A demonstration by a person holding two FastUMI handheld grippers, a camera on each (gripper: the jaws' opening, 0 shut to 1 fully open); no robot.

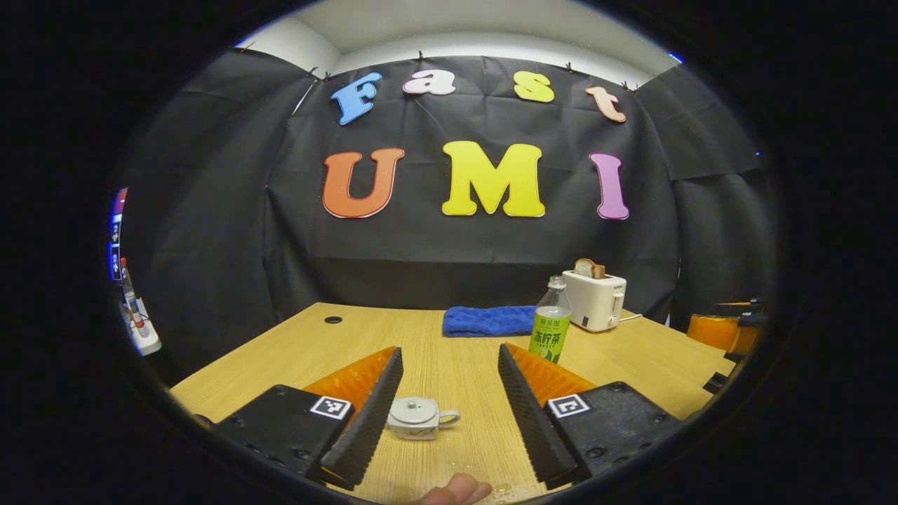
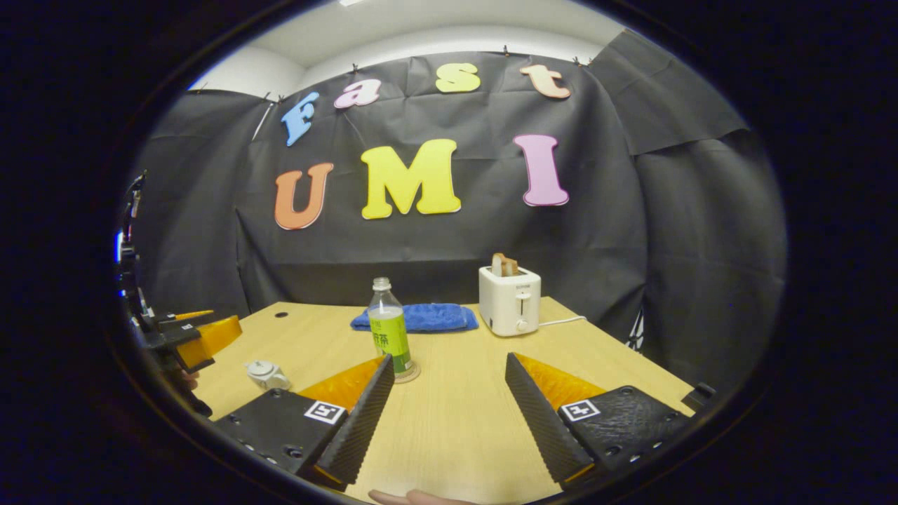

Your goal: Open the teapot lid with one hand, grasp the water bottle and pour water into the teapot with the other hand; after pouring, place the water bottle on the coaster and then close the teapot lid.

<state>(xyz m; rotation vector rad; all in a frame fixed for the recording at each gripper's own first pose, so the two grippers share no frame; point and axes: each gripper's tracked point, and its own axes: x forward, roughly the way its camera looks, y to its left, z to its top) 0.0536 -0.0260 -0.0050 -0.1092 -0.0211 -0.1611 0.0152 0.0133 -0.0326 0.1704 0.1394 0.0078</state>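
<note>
1. Left gripper (image 1: 449, 393): jaws spread wide above the wooden table (image 1: 449, 365), holding nothing. A fingertip (image 1: 459, 489) shows at the 6 o'clock edge of the left gripper view.
2. Teapot (image 1: 415, 418): small and pale, lid on, handle pointing toward 3 o'clock. It stands on the table just beside the left gripper's left finger, partly inside the gap, and no finger touches it.
3. Right gripper (image 2: 449, 400): jaws likewise wide apart and empty, held over bare tabletop. In the right gripper view the teapot (image 2: 266, 374) lies at about 9 o'clock, beyond the left finger.
4. Water bottle (image 2: 389, 333): clear, green-labelled, upright, cap off. It stands on a round coaster (image 2: 408, 376) at about 11 o'clock from the right gripper's gap, apart from both fingers. In the left gripper view the bottle (image 1: 551, 321) rises at 1 o'clock behind the right finger.
5. Blue towel (image 2: 424, 317): folded, lying behind the bottle near the table's far edge.
6. White toaster (image 2: 510, 300): to the right of the towel, a slice of toast (image 2: 504, 264) standing in its slot.
</note>
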